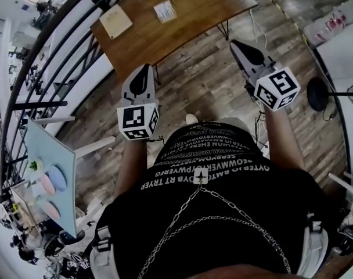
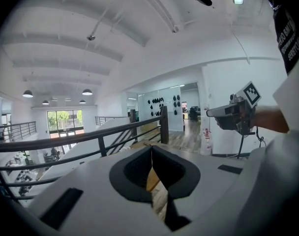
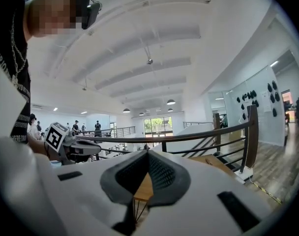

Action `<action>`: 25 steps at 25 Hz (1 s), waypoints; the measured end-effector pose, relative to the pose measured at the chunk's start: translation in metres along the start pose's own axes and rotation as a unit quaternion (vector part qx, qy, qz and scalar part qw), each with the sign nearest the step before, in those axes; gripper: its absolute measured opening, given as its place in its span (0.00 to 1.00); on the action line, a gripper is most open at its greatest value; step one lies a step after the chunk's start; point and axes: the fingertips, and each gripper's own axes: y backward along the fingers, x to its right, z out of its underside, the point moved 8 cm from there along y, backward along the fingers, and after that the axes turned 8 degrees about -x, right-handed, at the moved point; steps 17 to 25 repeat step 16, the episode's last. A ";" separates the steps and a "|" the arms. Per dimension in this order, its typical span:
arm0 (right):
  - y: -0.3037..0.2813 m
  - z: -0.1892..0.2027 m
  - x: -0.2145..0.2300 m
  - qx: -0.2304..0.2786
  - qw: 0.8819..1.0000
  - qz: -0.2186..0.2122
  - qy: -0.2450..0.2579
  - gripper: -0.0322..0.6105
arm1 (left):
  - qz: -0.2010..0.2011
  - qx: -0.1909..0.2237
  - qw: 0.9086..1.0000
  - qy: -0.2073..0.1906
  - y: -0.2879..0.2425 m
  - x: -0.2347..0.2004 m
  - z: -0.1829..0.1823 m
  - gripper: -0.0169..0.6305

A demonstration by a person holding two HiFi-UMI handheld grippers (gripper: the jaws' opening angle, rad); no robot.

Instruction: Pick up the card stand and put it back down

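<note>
Left hand-held gripper [image 1: 146, 68]: jaws pressed together, nothing between them, held over the floor just short of the worktop's [image 1: 188, 25] near edge.
Right hand-held gripper [image 1: 234, 43]: likewise closed and empty, beside the worktop's near corner.
Card stand [image 1: 165, 10]: on the worktop, toward its far edge.

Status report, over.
Left gripper shut, empty. Right gripper shut, empty. Card stand on table, untouched, beyond both. No obstruction seen.
</note>
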 end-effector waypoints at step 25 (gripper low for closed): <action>-0.038 -0.004 -0.023 -0.022 1.000 0.003 0.003 0.07 | 0.019 0.003 1.000 0.011 -0.005 -0.032 0.014 0.07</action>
